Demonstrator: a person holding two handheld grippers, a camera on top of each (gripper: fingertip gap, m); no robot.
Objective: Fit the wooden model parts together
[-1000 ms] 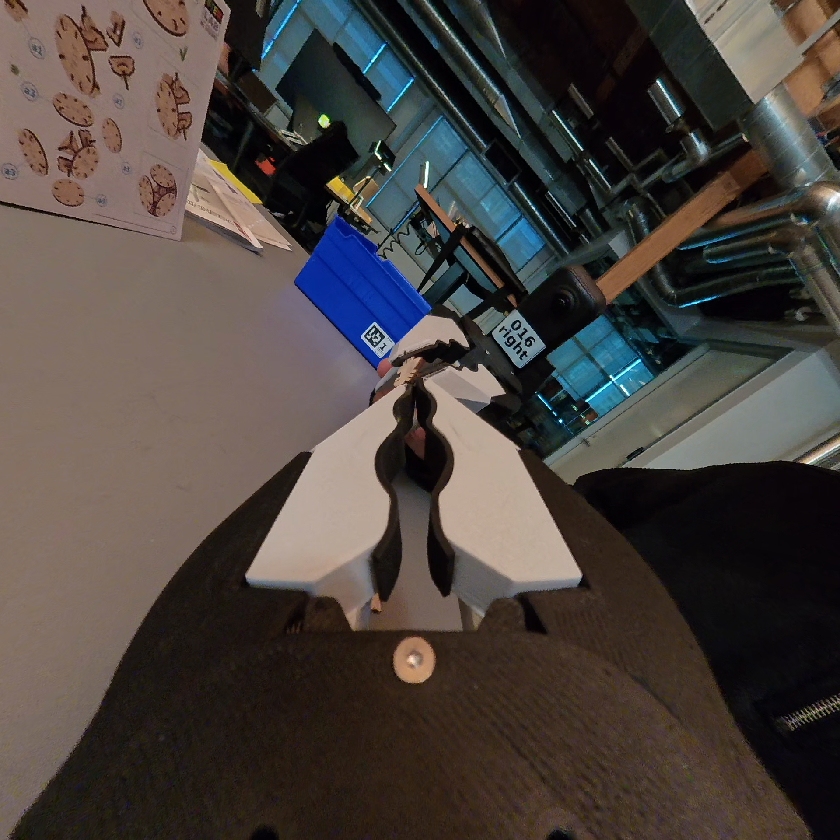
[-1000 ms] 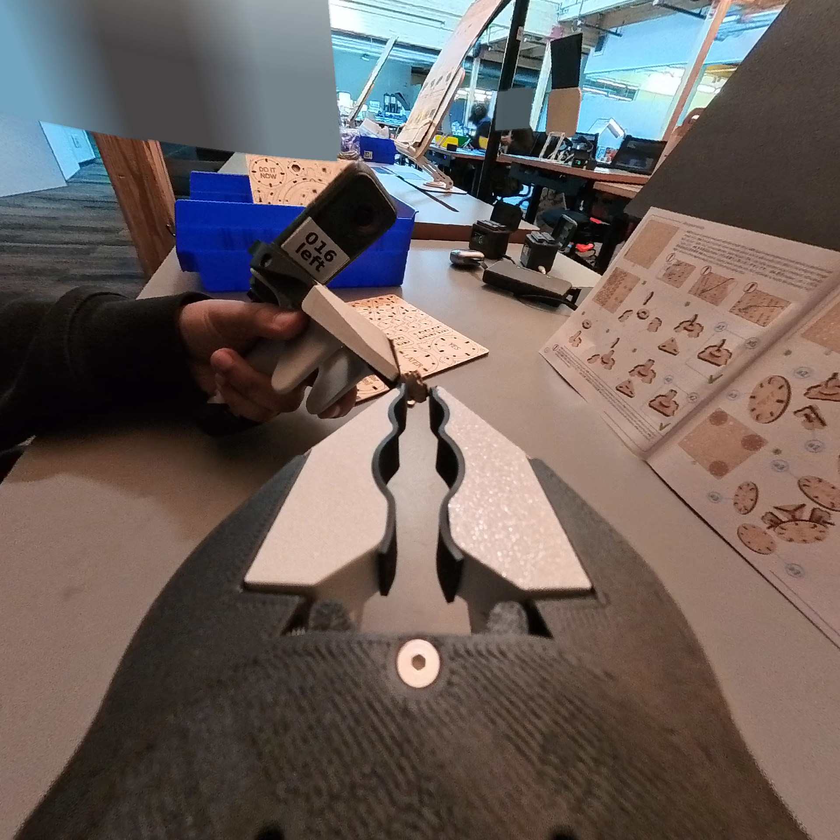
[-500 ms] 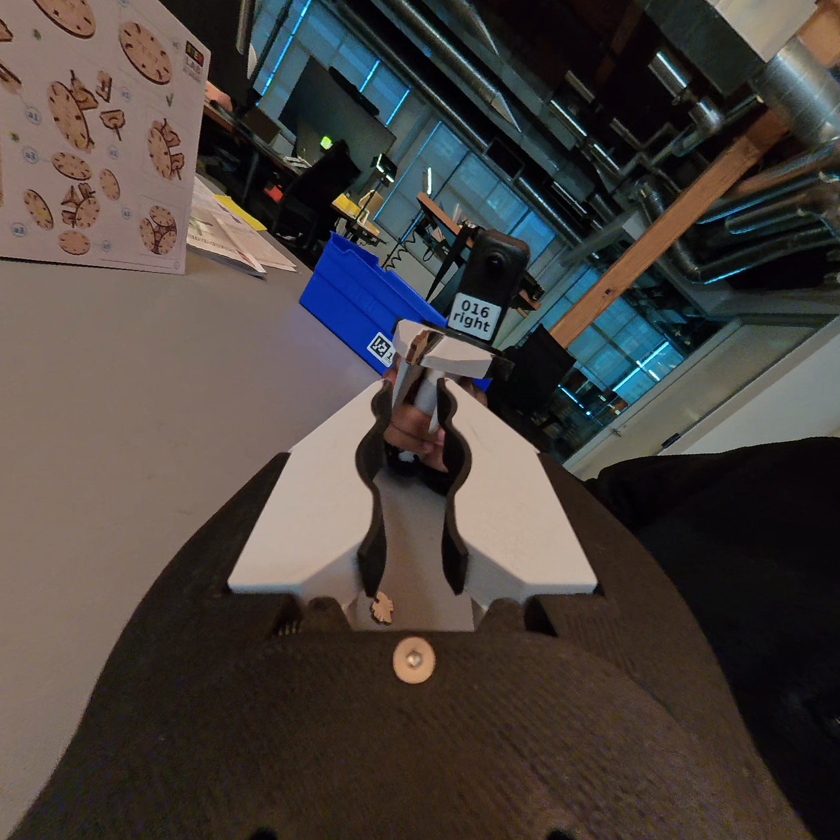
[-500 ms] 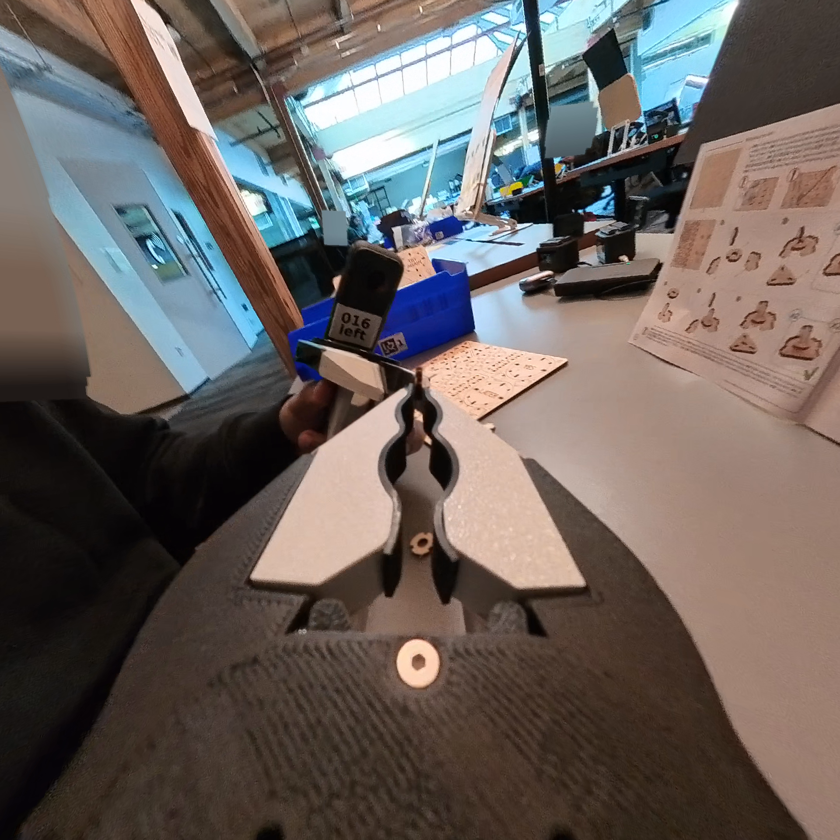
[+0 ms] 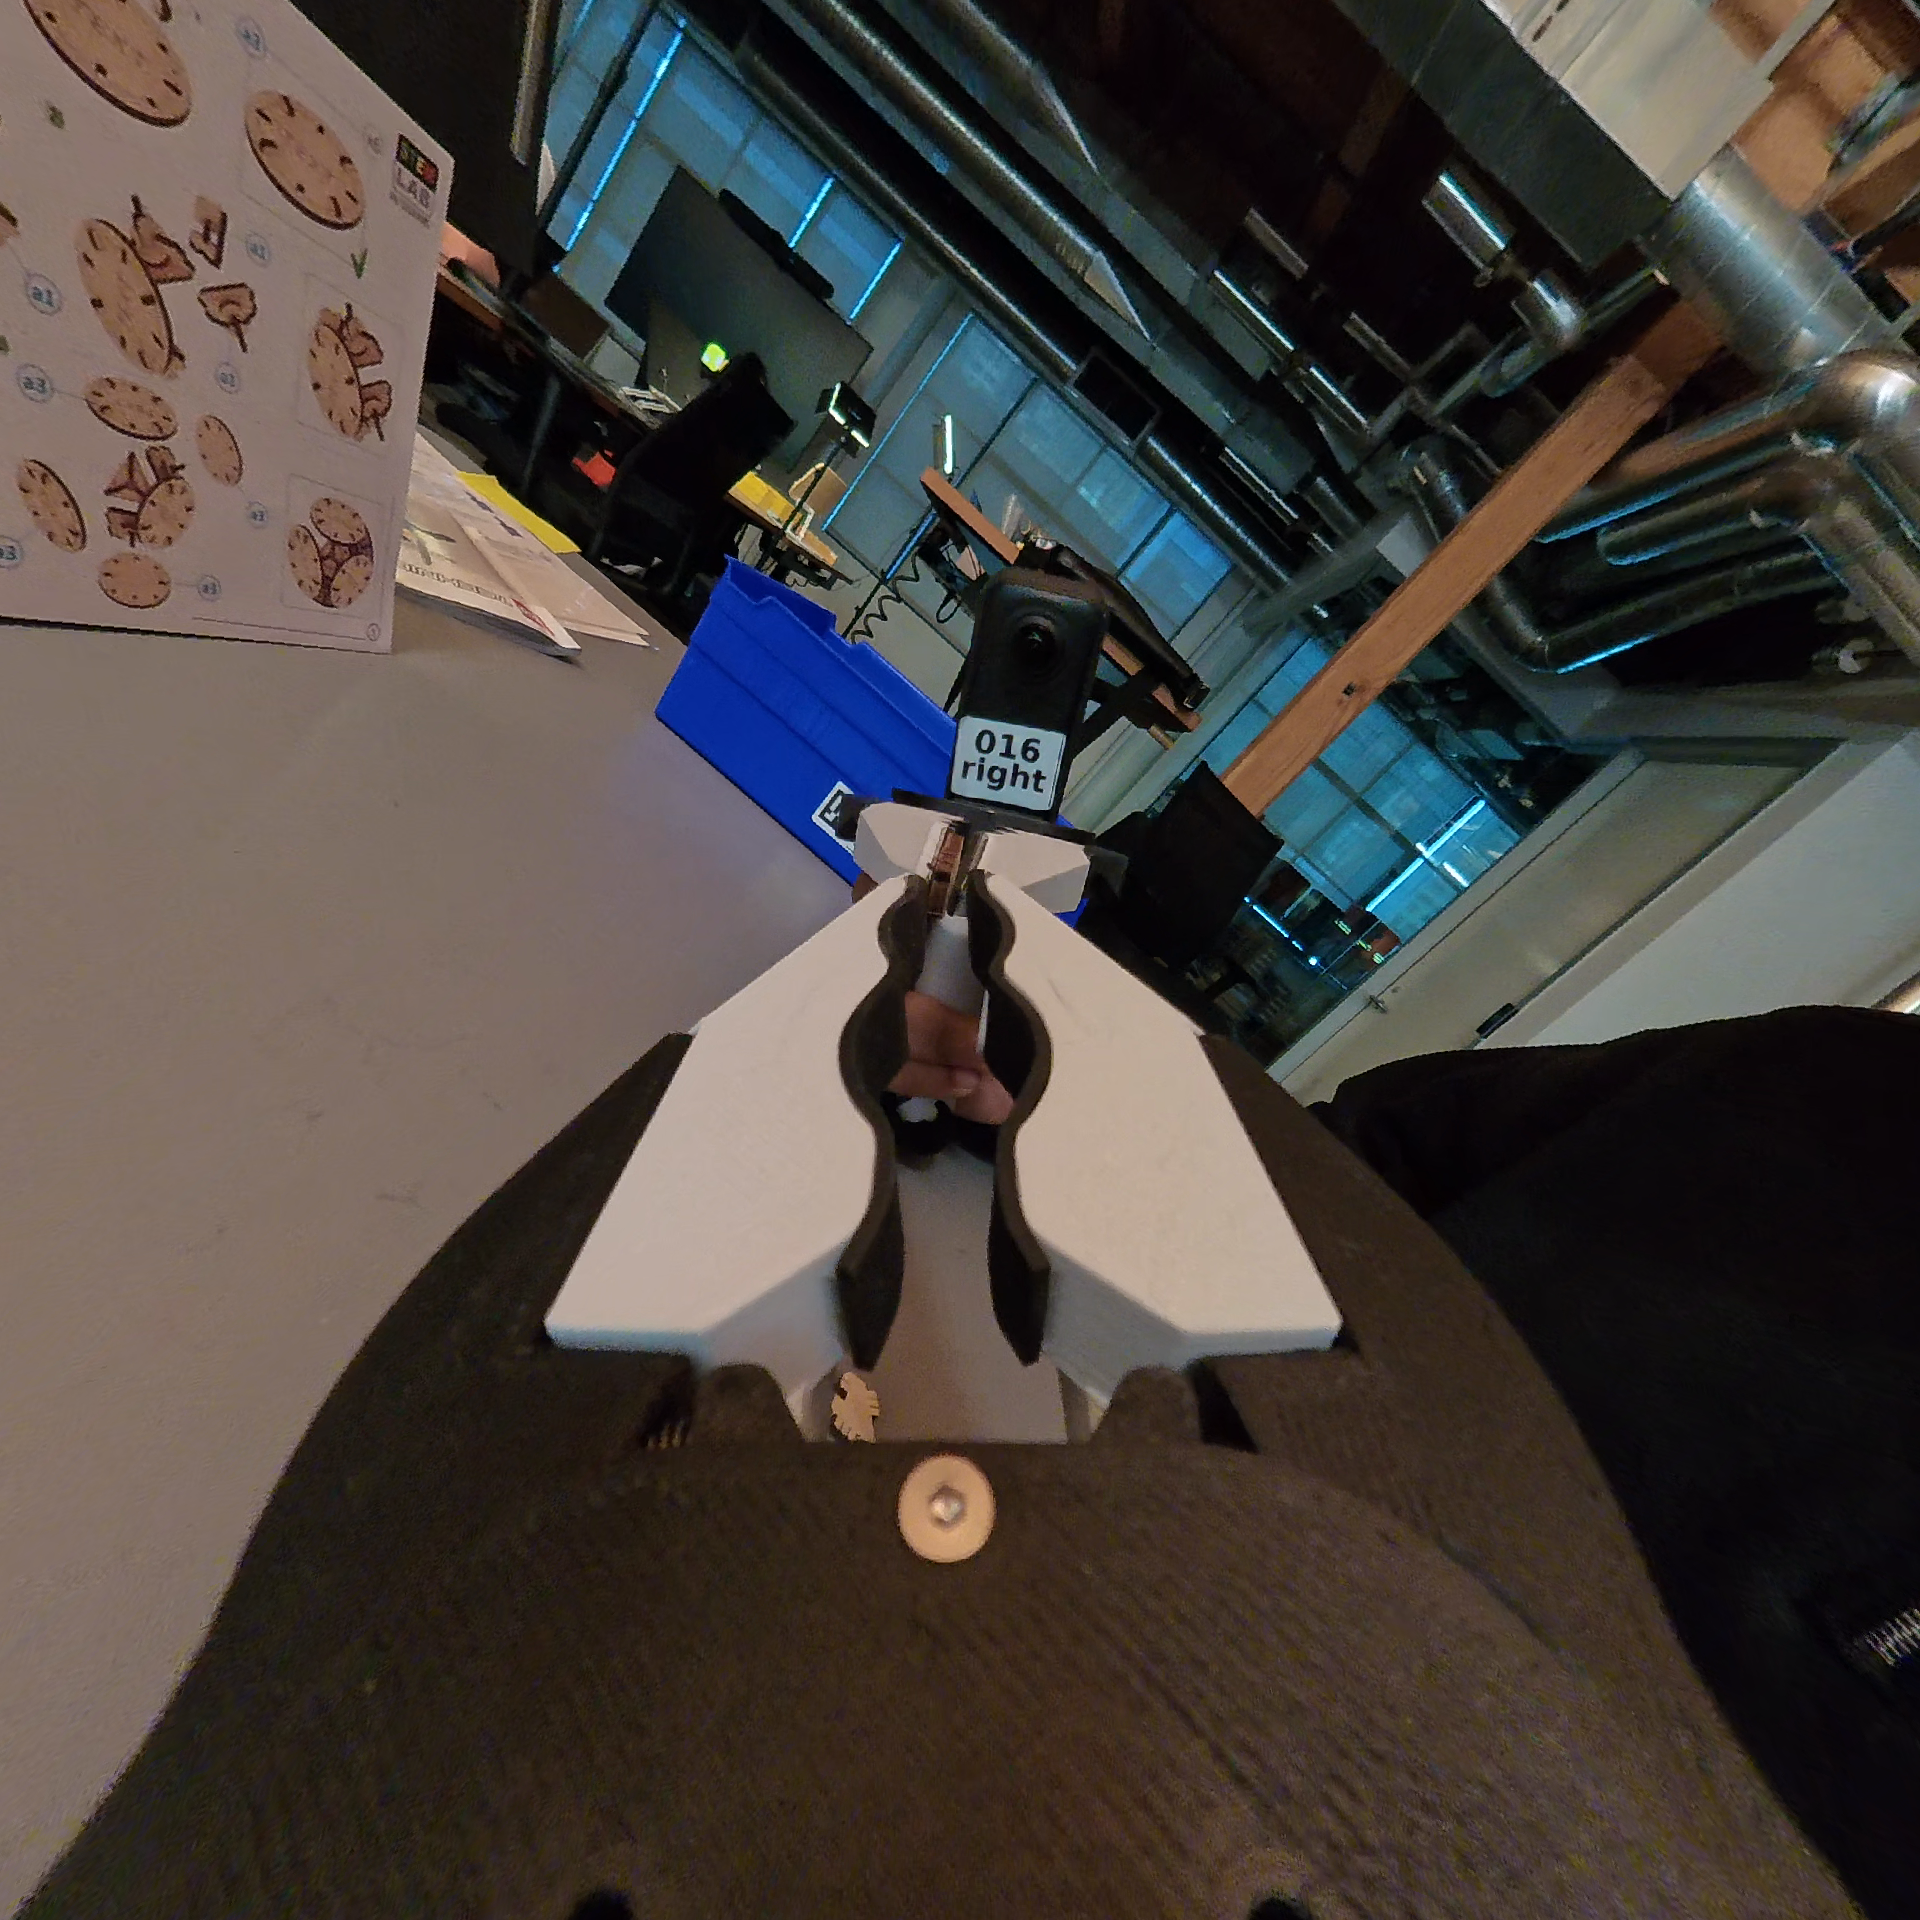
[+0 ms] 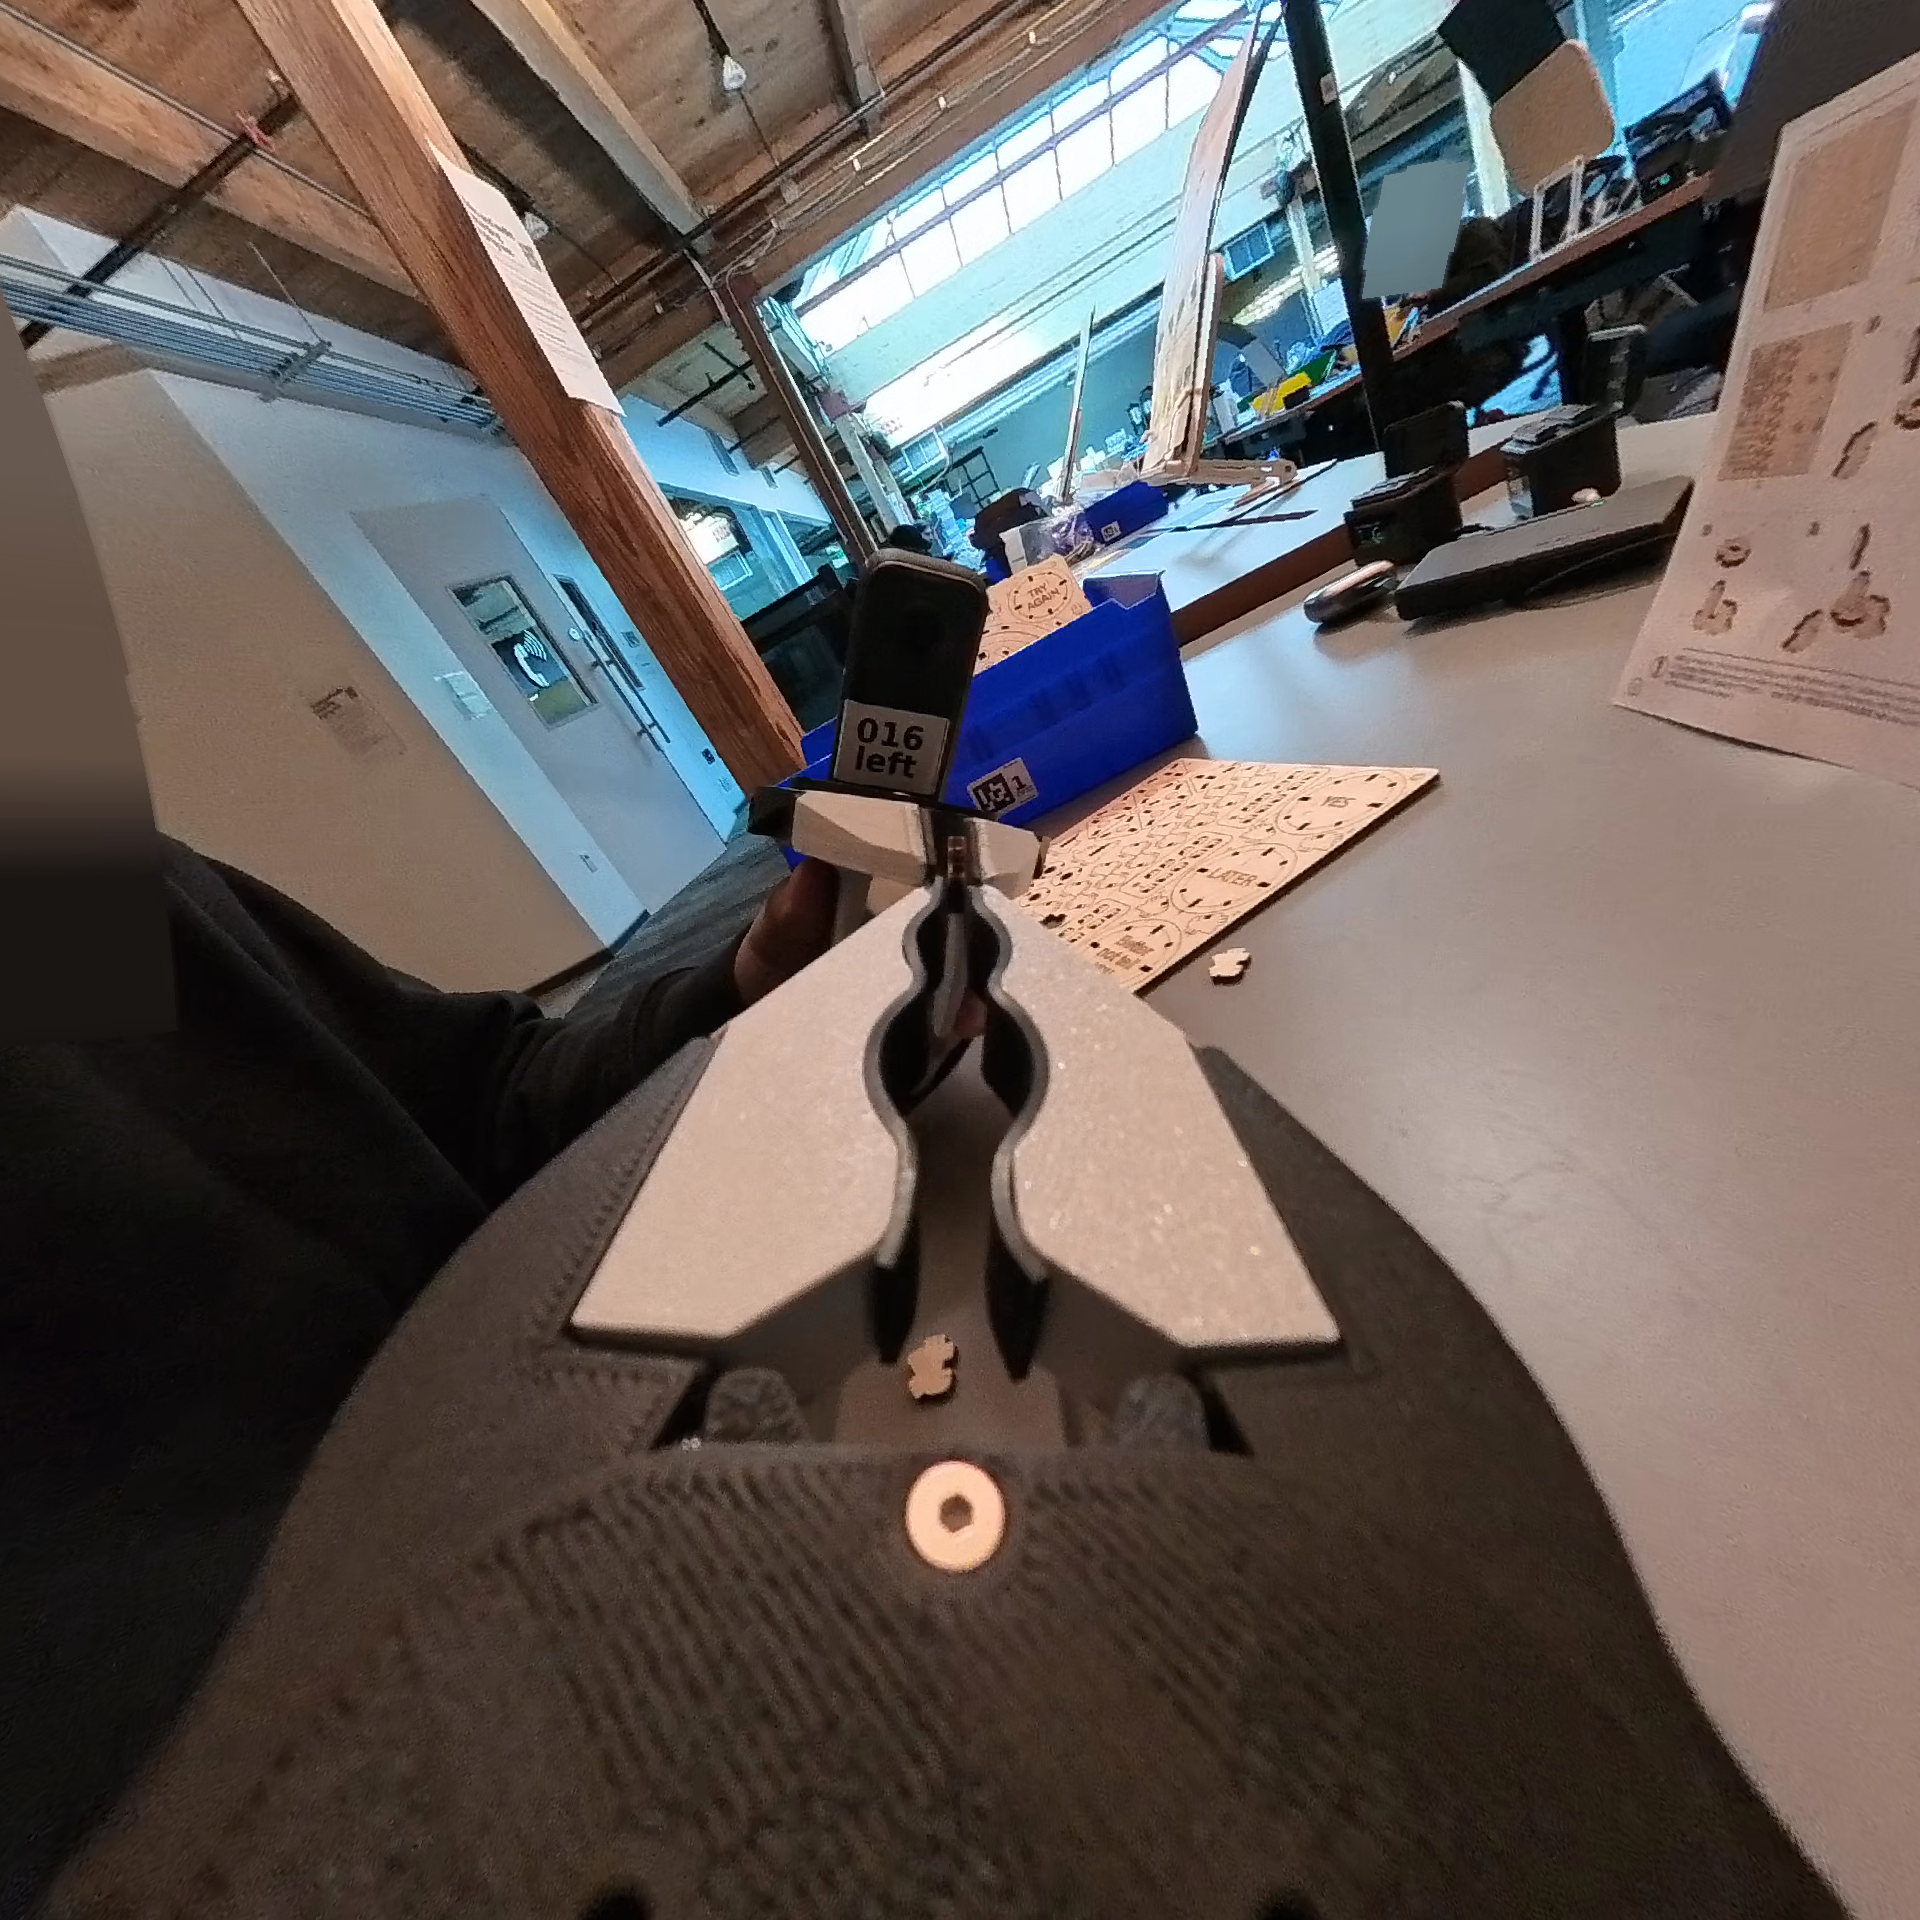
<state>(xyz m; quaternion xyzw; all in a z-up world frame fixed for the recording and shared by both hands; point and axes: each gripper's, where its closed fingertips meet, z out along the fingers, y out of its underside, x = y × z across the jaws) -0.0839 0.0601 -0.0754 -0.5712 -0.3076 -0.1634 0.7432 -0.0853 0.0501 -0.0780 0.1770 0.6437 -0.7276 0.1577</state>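
- My left tool (image 5: pixel 940 896) and right tool (image 6: pixel 954 891) meet tip to tip above the desk (image 5: pixel 312 935), near its edge, each pointing straight at the other.
- A small wooden piece (image 5: pixel 945 868), thin and seen edge-on, sits exactly where the two sets of tips meet.
- From the left wrist view, the right tool's fingers are clamped on the far part of that piece, closed tight with no gap showing.
- My left tool's fingers are nearly together around the near end. The piece lies against one pad, but I cannot tell whether the other pad presses on it, so I would not call that grip certain.
- A tiny wooden cutout (image 5: pixel 854 1405) lies loose in the throat of the left tool, behind the fingers, and another cutout (image 6: pixel 932 1369) lies the same way in the right tool.
- A hand (image 6: pixel 774 925) in a dark sleeve holds the left tool's handle.
- Just beyond the tips, a laser-cut wooden sheet (image 6: pixel 1226 862) lies flat on the desk, with one punched-out bit (image 6: pixel 1229 964) beside its near edge.
- A blue bin (image 6: pixel 1070 696) stands behind the sheet, and a printed instruction sheet (image 5: pixel 197 312) stands propped up farther along the desk.
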